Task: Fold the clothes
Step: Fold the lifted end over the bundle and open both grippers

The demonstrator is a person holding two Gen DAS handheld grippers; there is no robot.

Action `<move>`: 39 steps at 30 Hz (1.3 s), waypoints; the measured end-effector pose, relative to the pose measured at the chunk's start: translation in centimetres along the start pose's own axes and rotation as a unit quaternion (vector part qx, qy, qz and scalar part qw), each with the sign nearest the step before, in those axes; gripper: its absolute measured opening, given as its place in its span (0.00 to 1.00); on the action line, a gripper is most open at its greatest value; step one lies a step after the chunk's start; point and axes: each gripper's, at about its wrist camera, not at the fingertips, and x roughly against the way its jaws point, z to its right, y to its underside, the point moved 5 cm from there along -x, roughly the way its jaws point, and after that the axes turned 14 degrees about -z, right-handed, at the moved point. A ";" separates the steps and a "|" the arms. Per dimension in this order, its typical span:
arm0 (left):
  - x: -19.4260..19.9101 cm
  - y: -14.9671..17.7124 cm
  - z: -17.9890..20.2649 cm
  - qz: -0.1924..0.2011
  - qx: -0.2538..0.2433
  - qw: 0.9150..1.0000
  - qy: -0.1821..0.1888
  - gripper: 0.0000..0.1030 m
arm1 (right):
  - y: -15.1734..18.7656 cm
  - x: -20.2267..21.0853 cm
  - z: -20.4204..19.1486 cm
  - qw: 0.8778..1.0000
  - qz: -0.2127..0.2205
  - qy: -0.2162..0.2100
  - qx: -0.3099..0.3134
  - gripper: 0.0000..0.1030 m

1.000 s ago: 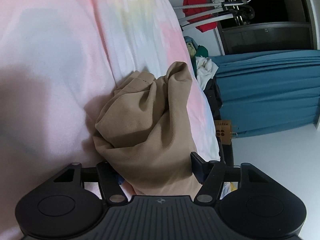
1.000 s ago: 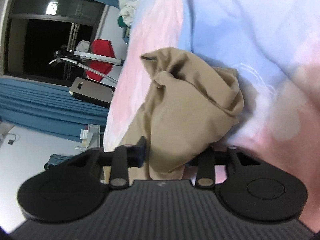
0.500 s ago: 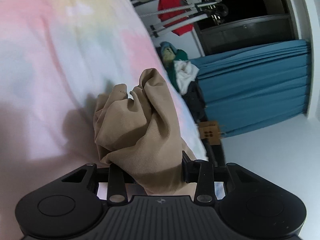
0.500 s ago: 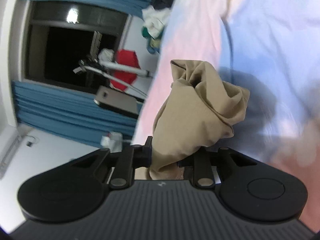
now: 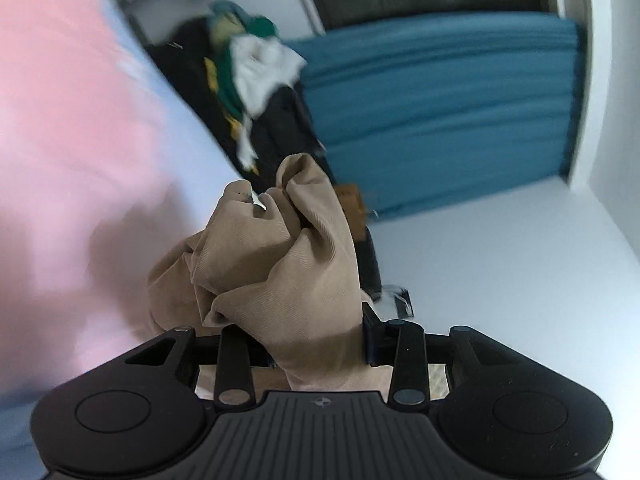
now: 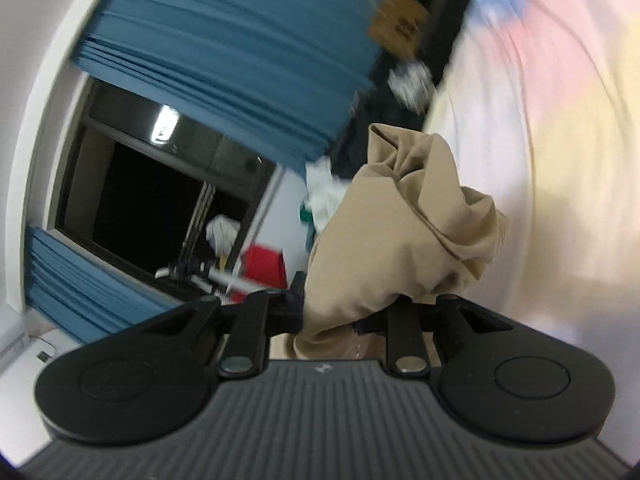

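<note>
1. The tan garment [image 5: 276, 280] is bunched into a crumpled mass that rises directly ahead of each gripper body, in the gap between the fingers. Its folds point away from the camera in both wrist views.
2. In the left wrist view, the left gripper [image 5: 316, 344] has its jaws drawn in against the lower part of the garment. The cloth fills the whole gap between them, so the grip is closed on fabric. The right-hand finger [image 5: 370, 336] presses against the cloth edge; the other finger is mostly hidden behind the folds.
3. In the right wrist view, the tan garment [image 6: 400, 240] likewise sits between the jaws of the right gripper [image 6: 340, 312], which are narrowed onto it. The left-hand finger [image 6: 298, 300] touches the cloth; the opposite finger is covered by fabric.
4. The garment hangs in the grippers beside the bed sheet [image 5: 72, 128], a pastel pink and pale blue surface. In the right wrist view the sheet [image 6: 560, 140] shows pink, yellow and white. Whether the cloth still touches the sheet cannot be told.
5. Beyond the bed edge, a pile of clothes [image 5: 248, 64] in green, white and black lies near blue curtains [image 5: 440, 112].
6. A small brown box [image 6: 396, 26] sits near the bed edge. A dark window [image 6: 160, 200] and a red garment [image 6: 266, 266] appear further back. Both views are motion-blurred.
</note>
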 end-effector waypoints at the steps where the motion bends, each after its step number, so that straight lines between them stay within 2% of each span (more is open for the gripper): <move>1: -2.2 -0.6 0.9 -0.007 -0.005 1.000 0.005 0.37 | -1.2 -0.3 0.8 1.000 0.009 -0.007 0.005 0.24; 2: -4.2 -1.1 1.5 -0.014 -0.010 1.000 0.007 0.38 | -2.2 -0.5 2.0 1.000 0.014 -0.009 0.007 0.24; 5: -7.9 0.0 -0.3 -0.034 -0.028 0.999 -0.022 0.38 | -3.6 -1.7 5.6 1.000 0.013 0.007 0.017 0.24; 8: -9.6 2.0 -3.8 -0.055 -0.040 0.996 -0.059 0.38 | -2.3 -2.6 9.7 0.998 -0.013 0.052 0.022 0.24; 11: -9.6 3.8 -8.3 -0.078 -0.036 0.993 -0.084 0.38 | 0.5 -2.9 13.7 0.995 -0.056 0.083 0.001 0.24; 14: -9.1 5.1 -10.4 -0.085 -0.050 0.990 -0.099 0.39 | 3.9 -2.2 16.8 0.993 -0.065 0.092 -0.028 0.24; 16: -8.4 5.6 -10.0 -0.085 -0.071 0.987 -0.115 0.40 | 5.2 -2.2 17.9 0.992 -0.064 0.102 -0.044 0.24; 19: -7.0 6.0 -8.0 -0.083 -0.108 0.980 -0.145 0.44 | 5.4 -2.8 18.3 0.988 -0.066 0.125 -0.058 0.25; 21: -6.0 6.2 -6.7 -0.082 -0.133 0.974 -0.164 0.46 | 5.4 -2.7 17.5 0.985 -0.074 0.142 -0.070 0.28; 24: -4.6 6.5 -4.7 -0.081 -0.169 0.963 -0.193 0.58 | 5.3 -1.1 15.4 0.978 -0.086 0.180 -0.067 0.30; 26: -3.6 6.7 -3.3 -0.080 -0.194 0.954 -0.212 0.75 | 5.5 0.1 14.2 0.973 -0.092 0.204 -0.062 0.30; 27: -3.2 6.6 -2.5 -0.078 -0.206 0.950 -0.221 0.79 | 5.6 0.9 13.4 0.971 -0.094 0.212 -0.055 0.30; 29: -1.8 5.5 0.1 -0.066 -0.233 0.943 -0.227 0.83 | 5.8 2.6 11.5 0.969 -0.096 0.224 -0.032 0.30; 33: 4.2 8.6 5.8 -0.047 -0.283 0.931 -0.227 0.94 | 6.3 6.5 6.3 0.966 -0.091 0.237 0.045 0.31; 34: 5.8 9.6 7.3 -0.042 -0.296 0.927 -0.226 0.97 | 6.5 7.4 5.0 0.965 -0.089 0.239 0.061 0.36; 36: 8.6 11.2 9.8 -0.029 -0.323 0.919 -0.227 1.00 | 7.1 9.3 2.5 0.962 -0.084 0.242 0.093 0.54; 37: 9.8 12.1 10.9 -0.022 -0.335 0.914 -0.229 1.00 | 7.4 10.4 1.3 0.961 -0.078 0.241 0.108 0.68; 38: 10.9 12.8 11.9 -0.015 -0.348 0.908 -0.233 1.00 | 7.8 11.6 0.2 0.961 -0.070 0.238 0.122 0.77; 39: 11.8 13.4 12.8 -0.008 -0.358 0.902 -0.241 1.00 | 8.4 12.7 -1.1 0.959 -0.063 0.237 0.140 0.79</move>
